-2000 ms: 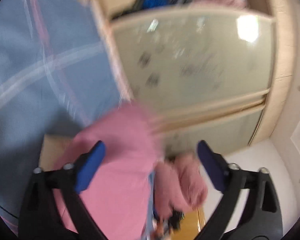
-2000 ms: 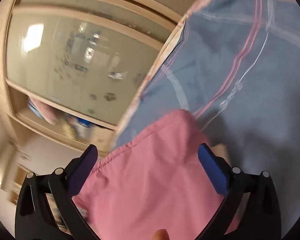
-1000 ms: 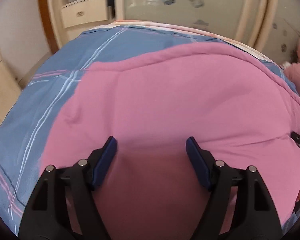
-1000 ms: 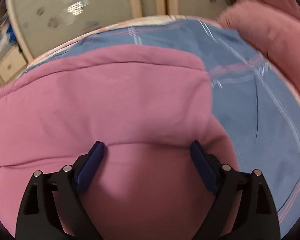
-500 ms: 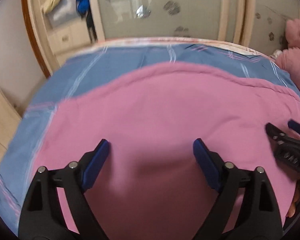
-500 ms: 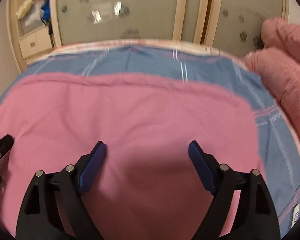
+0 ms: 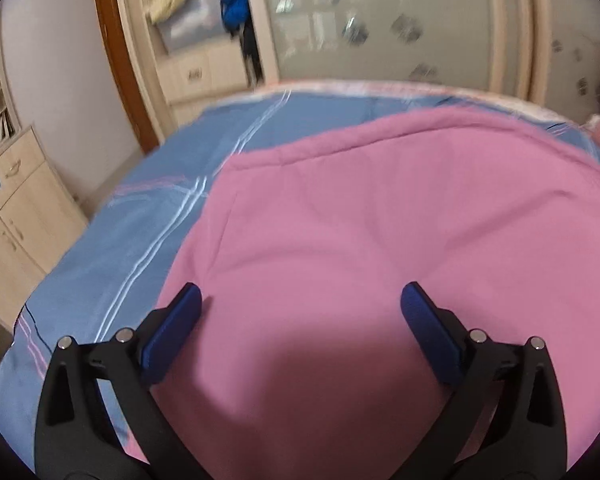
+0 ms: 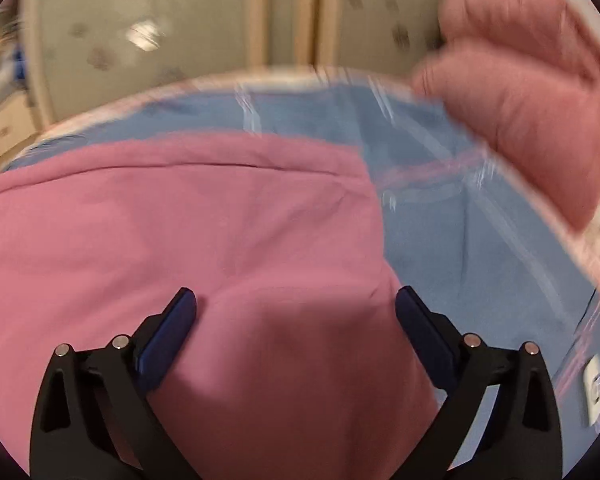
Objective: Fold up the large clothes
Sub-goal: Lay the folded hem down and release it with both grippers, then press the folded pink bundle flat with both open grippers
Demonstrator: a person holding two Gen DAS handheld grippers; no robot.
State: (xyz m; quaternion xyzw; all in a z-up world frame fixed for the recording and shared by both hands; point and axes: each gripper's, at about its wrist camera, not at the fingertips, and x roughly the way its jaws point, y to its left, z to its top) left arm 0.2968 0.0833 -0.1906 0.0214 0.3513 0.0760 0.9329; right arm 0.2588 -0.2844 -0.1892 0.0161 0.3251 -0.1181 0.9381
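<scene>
A large pink garment (image 7: 380,216) lies spread flat on a blue striped bedsheet (image 7: 140,216). It also fills the right wrist view (image 8: 180,232), over the same bedsheet (image 8: 480,248). My left gripper (image 7: 300,300) is open and empty, hovering just above the garment near its left edge. My right gripper (image 8: 296,304) is open and empty above the garment near its right edge. The garment's far hem runs as a seam across both views.
A rolled pink blanket or pillow (image 8: 532,112) lies at the bed's far right. Frosted wardrobe doors (image 7: 400,20) stand behind the bed. A wooden cabinet (image 7: 16,216) stands at the bed's left side. A white tag or plug (image 8: 594,392) lies on the sheet at right.
Both grippers swung from a tilted view down over the bed. In the last half second the left one shifted left and the right one shifted right, apart along the garment. Both stayed open.
</scene>
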